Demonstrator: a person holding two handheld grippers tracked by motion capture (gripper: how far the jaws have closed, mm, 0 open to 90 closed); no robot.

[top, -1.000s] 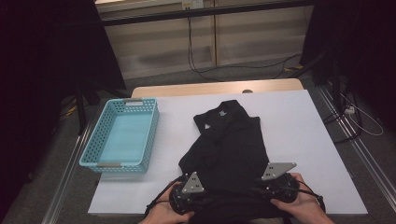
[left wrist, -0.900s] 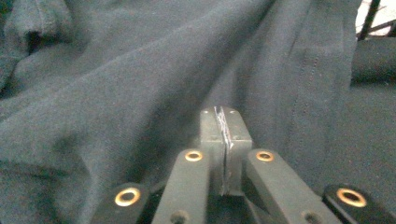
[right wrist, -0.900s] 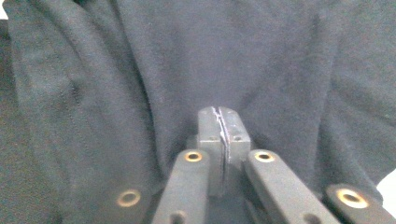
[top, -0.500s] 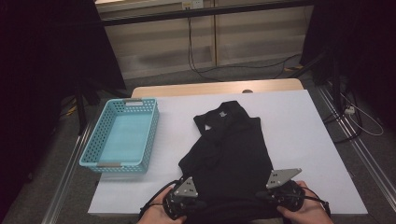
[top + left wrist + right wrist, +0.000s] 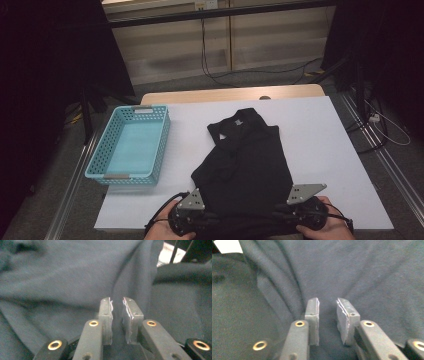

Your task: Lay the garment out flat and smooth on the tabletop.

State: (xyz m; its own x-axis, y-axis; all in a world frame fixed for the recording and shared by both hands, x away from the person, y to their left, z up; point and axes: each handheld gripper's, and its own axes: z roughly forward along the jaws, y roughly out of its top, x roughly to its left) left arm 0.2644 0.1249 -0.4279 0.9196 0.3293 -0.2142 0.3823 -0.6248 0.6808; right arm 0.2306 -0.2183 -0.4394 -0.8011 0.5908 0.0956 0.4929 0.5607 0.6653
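A black garment [image 5: 245, 160] lies flat on the white table [image 5: 320, 130], collar at the far end, hem at the near edge. My left gripper [image 5: 207, 217] sits at the hem's left corner and my right gripper [image 5: 290, 215] at its right corner, each held by a hand. In the left gripper view the gripper [image 5: 117, 308] stands open by a narrow gap over dark cloth [image 5: 62, 277]. In the right gripper view the gripper [image 5: 328, 307] is open a little wider over the cloth [image 5: 372, 272]. Both pairs of jaws have just been opening, with no fold pinched between them.
A light blue perforated basket [image 5: 100, 155] stands empty on the table's left side. Bare white table lies right of the garment. Cables [image 5: 210, 55] run across the floor beyond the far edge, and metal rails [image 5: 395, 170] flank the table.
My left gripper has slid a little to the left and toward the near edge. The right gripper has barely shifted. The garment lies as before.
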